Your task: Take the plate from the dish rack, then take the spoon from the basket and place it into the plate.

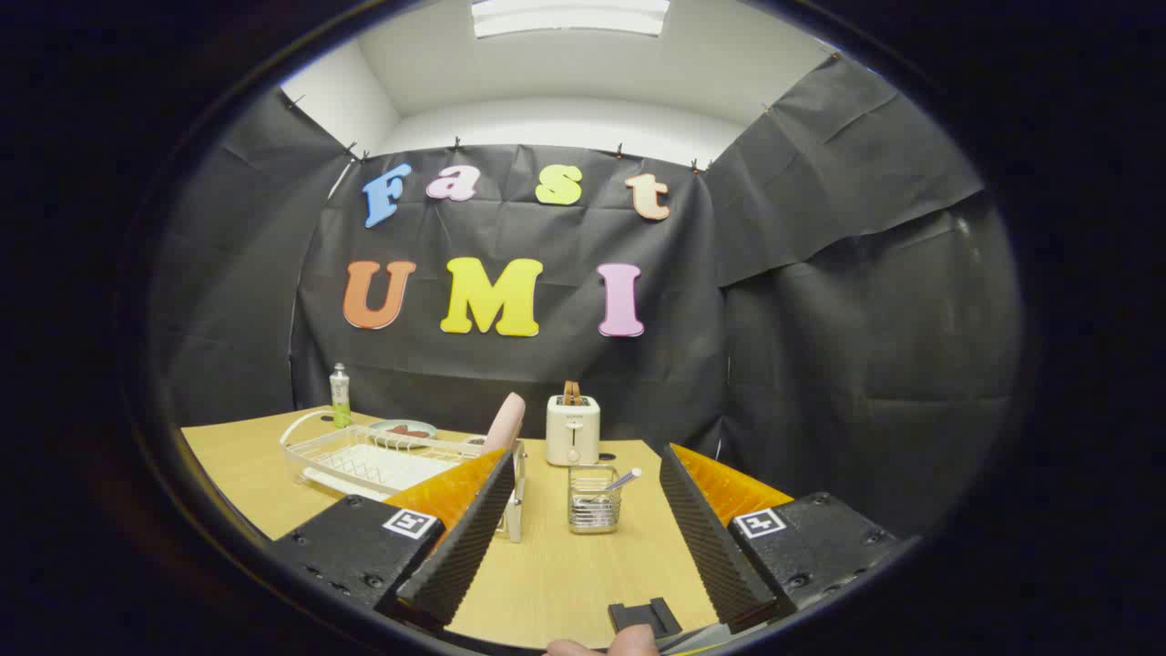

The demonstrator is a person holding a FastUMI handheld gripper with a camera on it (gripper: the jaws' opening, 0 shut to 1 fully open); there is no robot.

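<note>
We see the gripper (pixel 583 483) held above the near part of a light wooden table (pixel 565 574), its two ridged fingers (pixel 455 547) spread wide apart and holding nothing. Between them, a little beyond their tips, stands a small wire basket (pixel 593 499) with a spoon (pixel 618 482) leaning in it, the handle tilted up to the right; its bowl is down among the wires and we cannot make it out.

To the left, a white wire dish rack (pixel 364 460) sits on the table. Its right end is covered by the left finger, so we cannot tell how far it runs. A pale pink plate (pixel 504 422) stands on edge at that right end, tilted slightly, with its lower part hidden behind the fingertip. Just below it a metal upright piece (pixel 516 497) shows beside the finger; we cannot say what it belongs to.

Farther back, right of the plate, is a white toaster (pixel 572 430) with something brown poking out of its slot. At the far left a slim green-and-clear bottle (pixel 340 395) stands behind the rack, and near it lies a shallow grey-green dish (pixel 403 431) with something reddish on it, too small to identify. At the very near edge a fingertip of the person's hand (pixel 606 645) shows, cut off.
</note>
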